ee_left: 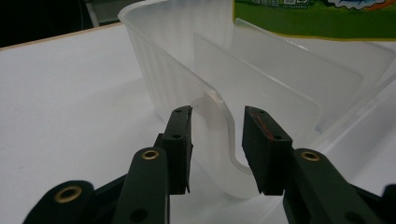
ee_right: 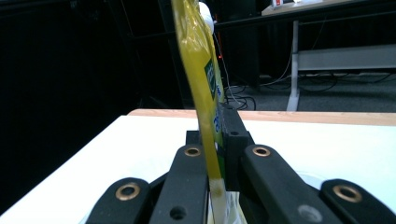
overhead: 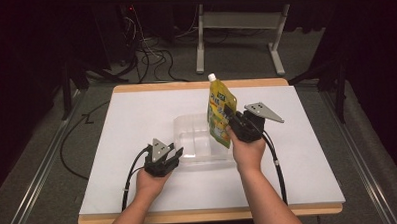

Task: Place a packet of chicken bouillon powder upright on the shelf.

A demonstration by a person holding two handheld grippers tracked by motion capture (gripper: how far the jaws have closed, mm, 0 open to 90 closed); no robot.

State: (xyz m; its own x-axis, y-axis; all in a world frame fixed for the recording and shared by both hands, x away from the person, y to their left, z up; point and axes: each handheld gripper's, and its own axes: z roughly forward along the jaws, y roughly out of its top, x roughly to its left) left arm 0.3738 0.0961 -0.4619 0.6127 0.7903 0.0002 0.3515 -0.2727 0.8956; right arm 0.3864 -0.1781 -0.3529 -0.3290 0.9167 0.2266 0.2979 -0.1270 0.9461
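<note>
Two grippers are working at once; the right gripper (overhead: 230,122) is pinching a yellow pouch (overhead: 219,113) flat between its jaws and holding it upright over the clear bin (overhead: 200,142); the left gripper (overhead: 174,154) is sitting at the bin's near rim, with the curved lip (ee_left: 219,135) between its jaws; the jaws are standing apart and the pads are not quite pressing yet, though it is hard to be sure from this close. The step looks like steadying the bin so the pouch can go in; next, the left jaws need to be closing on that lip, and then the pouch needs to be coming straight down past the thin wall inside. The white table (overhead: 132,124) is giving plenty of room on both sides.
</note>
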